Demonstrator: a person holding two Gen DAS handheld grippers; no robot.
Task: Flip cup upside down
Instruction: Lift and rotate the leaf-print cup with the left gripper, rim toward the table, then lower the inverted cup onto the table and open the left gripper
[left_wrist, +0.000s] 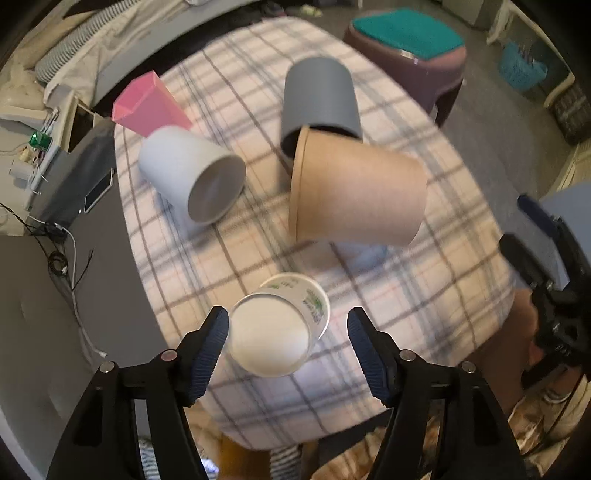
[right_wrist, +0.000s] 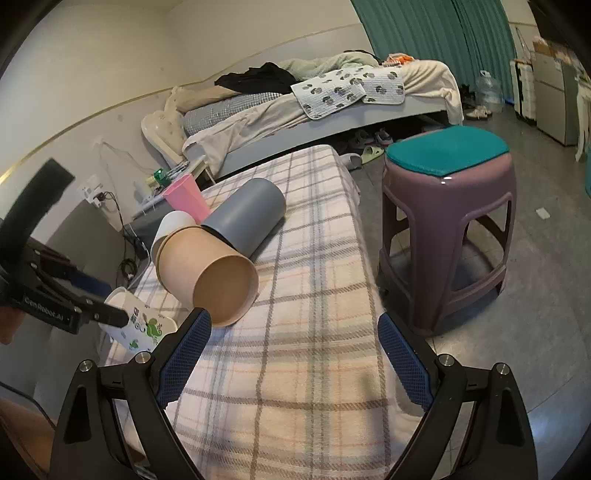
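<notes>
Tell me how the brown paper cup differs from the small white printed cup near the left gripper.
The brown paper cup is plain kraft and larger; the white printed cup is smaller, with green graphics. The brown one lies beside the grey cup; the white one sits between the open left gripper fingers. Both are paper.

Plaid cloth (left_wrist: 424, 295), pink cup (left_wrist: 147, 107), grey cup (left_wrist: 319, 96), brown cup (left_wrist: 358, 192)

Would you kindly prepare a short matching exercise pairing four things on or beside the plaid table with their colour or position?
Things:
1. printed paper cup
2. brown paper cup
3. grey cup
4. stool

States:
A. purple, teal cushion on top
B. between the open left gripper fingers
C. just behind the brown one
D. nearest the open right gripper

Pairs: 1-B, 2-D, 3-C, 4-A
</notes>
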